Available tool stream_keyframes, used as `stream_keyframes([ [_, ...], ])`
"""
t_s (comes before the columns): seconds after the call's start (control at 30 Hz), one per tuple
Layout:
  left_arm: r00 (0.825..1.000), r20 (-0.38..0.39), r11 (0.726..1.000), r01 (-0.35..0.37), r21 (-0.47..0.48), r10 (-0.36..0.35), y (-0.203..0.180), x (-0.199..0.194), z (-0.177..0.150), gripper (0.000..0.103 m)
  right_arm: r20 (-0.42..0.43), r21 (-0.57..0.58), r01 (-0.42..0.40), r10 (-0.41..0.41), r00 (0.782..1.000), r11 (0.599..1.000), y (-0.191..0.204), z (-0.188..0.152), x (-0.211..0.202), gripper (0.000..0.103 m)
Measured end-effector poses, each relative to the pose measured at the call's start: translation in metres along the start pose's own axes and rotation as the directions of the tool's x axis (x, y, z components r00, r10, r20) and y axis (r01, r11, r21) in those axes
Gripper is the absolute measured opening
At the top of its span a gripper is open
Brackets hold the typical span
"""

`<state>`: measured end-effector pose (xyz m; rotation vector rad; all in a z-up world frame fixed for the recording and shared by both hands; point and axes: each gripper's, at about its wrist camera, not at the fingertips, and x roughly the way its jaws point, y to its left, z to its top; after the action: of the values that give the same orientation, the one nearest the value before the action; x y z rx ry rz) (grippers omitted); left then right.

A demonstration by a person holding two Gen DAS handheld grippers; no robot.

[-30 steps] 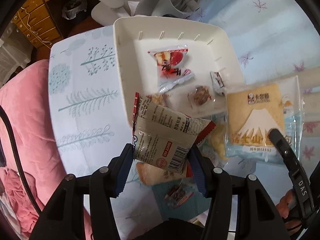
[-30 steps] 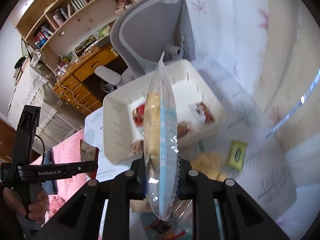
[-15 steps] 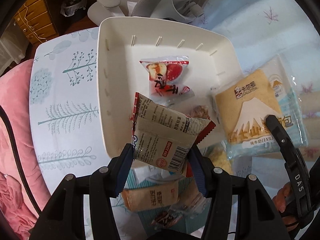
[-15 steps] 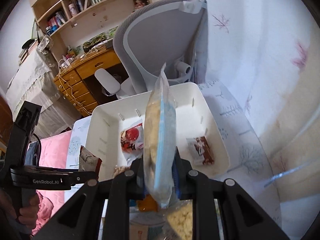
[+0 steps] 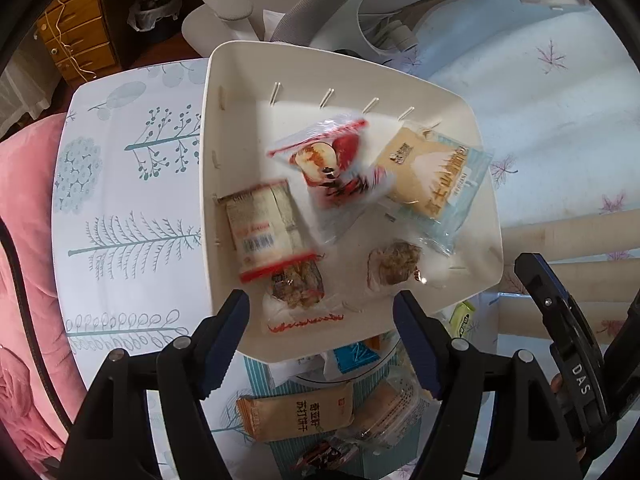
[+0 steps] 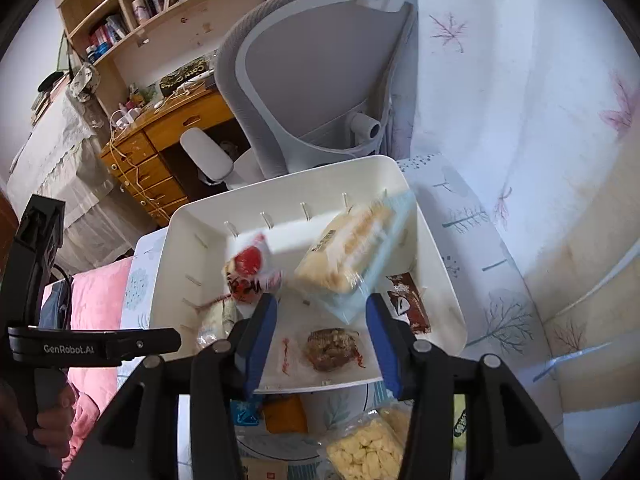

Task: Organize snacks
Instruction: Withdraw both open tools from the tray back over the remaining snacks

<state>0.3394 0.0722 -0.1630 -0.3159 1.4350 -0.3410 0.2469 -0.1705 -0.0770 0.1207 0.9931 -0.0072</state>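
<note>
A white bin (image 5: 208, 184) (image 6: 440, 280) sits on the tree-print table. Inside lie a beige barcode snack packet (image 5: 260, 228), a red-and-white apple-print packet (image 5: 332, 164) (image 6: 250, 268), a cake in a blue-edged wrapper (image 5: 436, 176) (image 6: 348, 248), and brown snacks in clear wrappers (image 5: 394, 266) (image 6: 330, 344). A dark red packet (image 6: 410, 300) lies at the bin's right wall. My left gripper (image 5: 322, 312) is open and empty over the bin's near edge. My right gripper (image 6: 322, 316) is open and empty just above the bin; the cake looks blurred.
Loose snacks lie on the table in front of the bin: a tan cracker pack (image 5: 296, 416), a blue packet (image 5: 356, 354), a green packet (image 5: 462, 316), yellow chips (image 6: 368, 448). A grey office chair (image 6: 320, 80) stands behind the table. Pink bedding (image 5: 24, 240) is at the left.
Both grippers opened. The barcode packet left my left gripper and lies in the bin. The cake left my right gripper and is in the bin.
</note>
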Motion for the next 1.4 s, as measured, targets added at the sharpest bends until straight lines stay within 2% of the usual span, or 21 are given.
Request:
stream_keyframes([
  [0.3,0.999,0.023,0.998,0.041,0.045,-0.042,-0.002,-0.024,-0.026,0.073,-0.011,0.079,0.024,-0.023,1.0,0.997,-0.003,-0.017,-0.019,0.047],
  [0.57,0.997,0.026,0.991,0.073,0.113,-0.077,0.0,-0.049,-0.071,0.073,-0.001,0.144,0.036,-0.037,0.999,0.989,0.006,-0.047,-0.052,0.047],
  [0.67,0.997,0.023,0.986,0.074,0.147,-0.079,0.001,-0.06,-0.089,0.073,0.005,0.179,0.044,-0.045,0.999,0.983,0.009,-0.061,-0.066,0.052],
  [1.0,0.996,0.039,0.969,0.069,0.236,-0.081,0.011,-0.085,-0.148,0.073,-0.016,0.332,0.024,-0.02,1.0,0.943,0.02,-0.121,-0.104,0.055],
  [1.13,0.996,0.038,0.962,0.067,0.263,-0.079,0.016,-0.087,-0.17,0.073,-0.037,0.387,0.014,0.001,0.999,0.922,0.024,-0.144,-0.112,0.058],
  [1.2,0.996,0.039,0.957,0.061,0.282,-0.075,0.018,-0.087,-0.178,0.073,-0.046,0.415,0.016,0.003,0.999,0.909,0.025,-0.154,-0.116,0.063],
  [1.4,0.997,0.041,0.94,0.046,0.339,-0.064,0.021,-0.084,-0.204,0.073,-0.07,0.491,0.008,0.031,0.997,0.871,0.023,-0.178,-0.122,0.066],
])
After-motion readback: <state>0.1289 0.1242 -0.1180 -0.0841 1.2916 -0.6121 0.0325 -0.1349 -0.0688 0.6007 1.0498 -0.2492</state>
